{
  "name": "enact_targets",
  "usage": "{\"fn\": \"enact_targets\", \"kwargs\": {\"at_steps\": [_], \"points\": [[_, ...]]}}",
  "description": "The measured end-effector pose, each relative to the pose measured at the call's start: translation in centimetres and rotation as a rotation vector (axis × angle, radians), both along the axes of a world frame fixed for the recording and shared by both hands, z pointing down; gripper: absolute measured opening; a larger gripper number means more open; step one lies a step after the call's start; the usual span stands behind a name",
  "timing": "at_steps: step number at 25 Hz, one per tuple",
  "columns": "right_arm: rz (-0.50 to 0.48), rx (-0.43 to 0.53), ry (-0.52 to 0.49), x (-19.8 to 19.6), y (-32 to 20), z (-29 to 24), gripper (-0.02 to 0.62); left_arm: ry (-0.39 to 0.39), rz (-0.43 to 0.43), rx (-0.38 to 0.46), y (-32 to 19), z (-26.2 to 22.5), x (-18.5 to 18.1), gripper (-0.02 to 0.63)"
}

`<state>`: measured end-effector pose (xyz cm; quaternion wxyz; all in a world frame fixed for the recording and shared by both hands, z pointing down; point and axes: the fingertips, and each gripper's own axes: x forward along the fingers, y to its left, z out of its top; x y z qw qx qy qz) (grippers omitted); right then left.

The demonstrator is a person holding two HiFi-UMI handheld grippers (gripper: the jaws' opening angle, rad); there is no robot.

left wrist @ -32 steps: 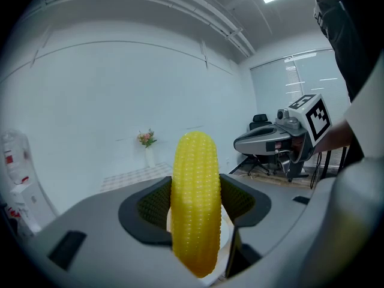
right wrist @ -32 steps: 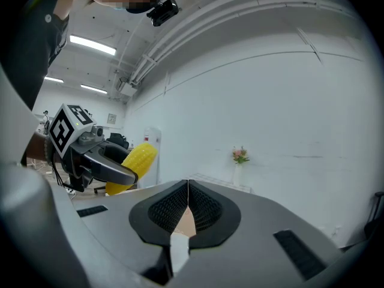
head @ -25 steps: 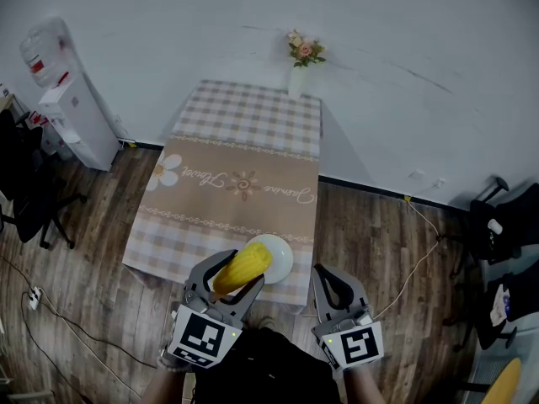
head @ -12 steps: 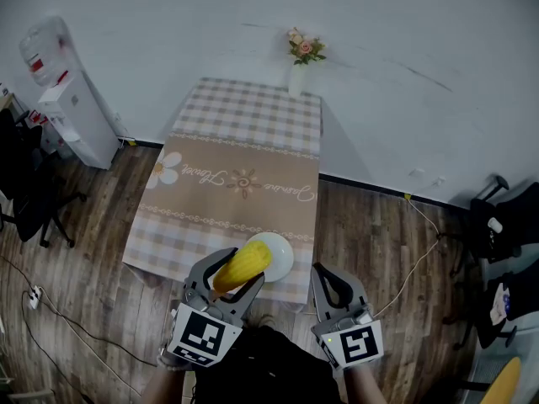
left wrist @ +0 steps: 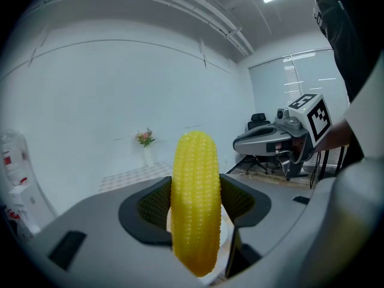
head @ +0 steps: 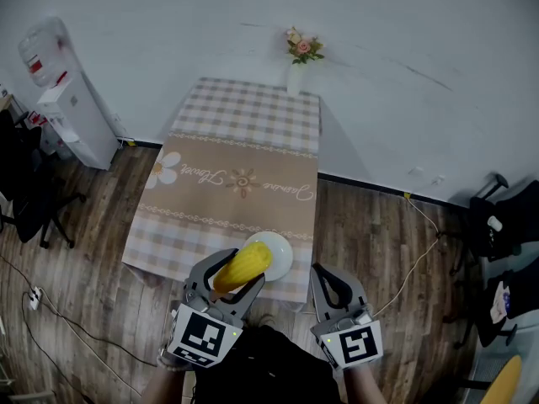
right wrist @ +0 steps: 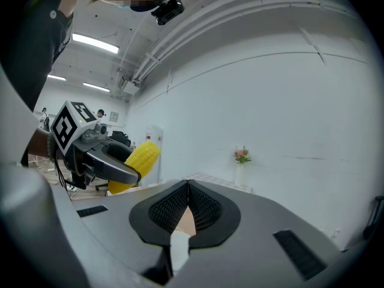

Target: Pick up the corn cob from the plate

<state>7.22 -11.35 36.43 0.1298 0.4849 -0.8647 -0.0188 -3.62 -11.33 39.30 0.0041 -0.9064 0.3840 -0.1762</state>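
the corn cob (head: pixel 242 267) and left gripper (head: pixel 227 278) hide the plate's (head: pixel 281 253) near side. the script on the desk (head: pixel 244 116) cloth is too small to read. a yellow object (head: pixel 505 384) is cut by the corner.

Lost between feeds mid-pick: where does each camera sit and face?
Head view: on the head, facing down at the table; left gripper and right gripper show.
Left gripper view: on that gripper, facing the wall past its fingers shut on the corn.
Right gripper view: likewise, fingers shut, empty.
All share the flowers.
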Motion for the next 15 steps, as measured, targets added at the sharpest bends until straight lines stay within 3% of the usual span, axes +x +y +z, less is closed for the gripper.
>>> {"fn": "enact_targets", "kwargs": {"at_steps": [15], "points": [[-0.008, -0.027, 0.036, -0.07, 0.58, 0.36, 0.041, -0.024, 0.012, 0.016, 0.20, 0.04, 0.31, 0.258]]}}
